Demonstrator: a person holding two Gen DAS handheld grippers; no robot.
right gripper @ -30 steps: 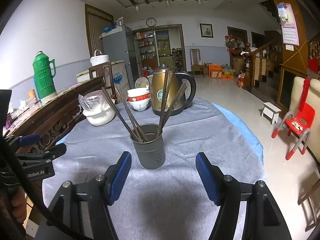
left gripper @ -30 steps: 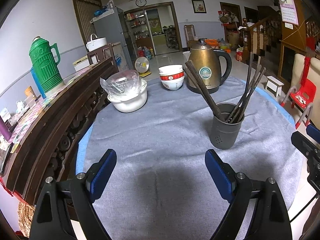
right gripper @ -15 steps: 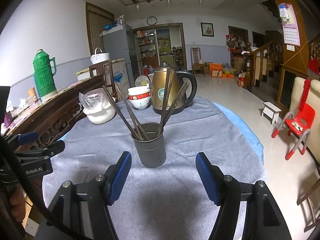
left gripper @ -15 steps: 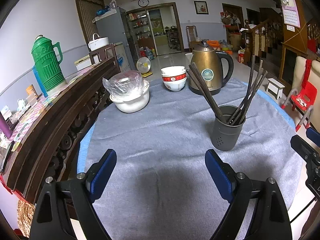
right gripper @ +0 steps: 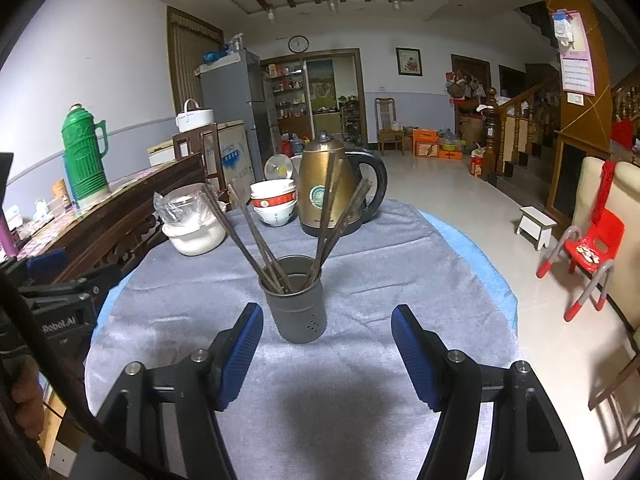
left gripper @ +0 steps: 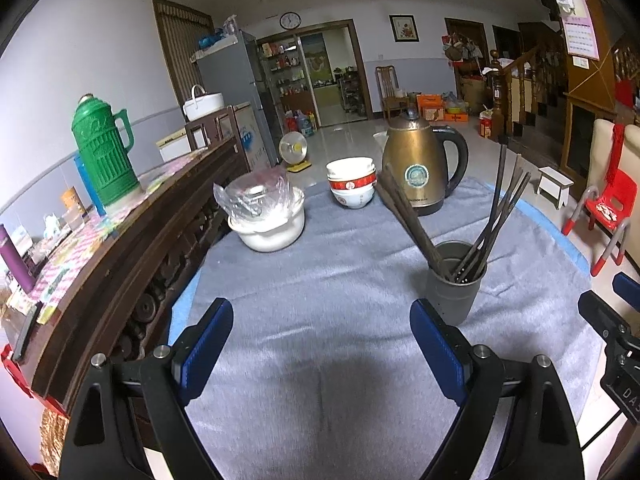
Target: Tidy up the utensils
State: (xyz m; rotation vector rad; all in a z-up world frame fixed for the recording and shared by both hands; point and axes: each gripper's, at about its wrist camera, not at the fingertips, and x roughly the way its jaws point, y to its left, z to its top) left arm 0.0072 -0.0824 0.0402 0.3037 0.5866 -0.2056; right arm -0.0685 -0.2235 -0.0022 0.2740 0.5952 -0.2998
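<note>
A grey metal holder (left gripper: 454, 283) stands upright on the grey tablecloth (left gripper: 328, 280), with several dark chopsticks (left gripper: 500, 208) fanned out of it. In the right wrist view the holder (right gripper: 296, 304) sits just ahead of my right gripper (right gripper: 326, 346), with the chopsticks (right gripper: 256, 236) leaning left and right. My right gripper is open and empty. My left gripper (left gripper: 320, 340) is open and empty over bare cloth, with the holder just beyond its right finger.
A gold kettle (left gripper: 420, 168), stacked bowls (left gripper: 352, 186) and a white pot with a plastic bag (left gripper: 266, 216) stand at the back of the table. A dark wooden sideboard (left gripper: 120, 240) with a green thermos (left gripper: 102, 152) runs along the left. A red chair (right gripper: 588, 252) stands to the right.
Both views have tilted up slightly and drawn back a little from the table. The holder and chopsticks have not moved. Both grippers stay open.
</note>
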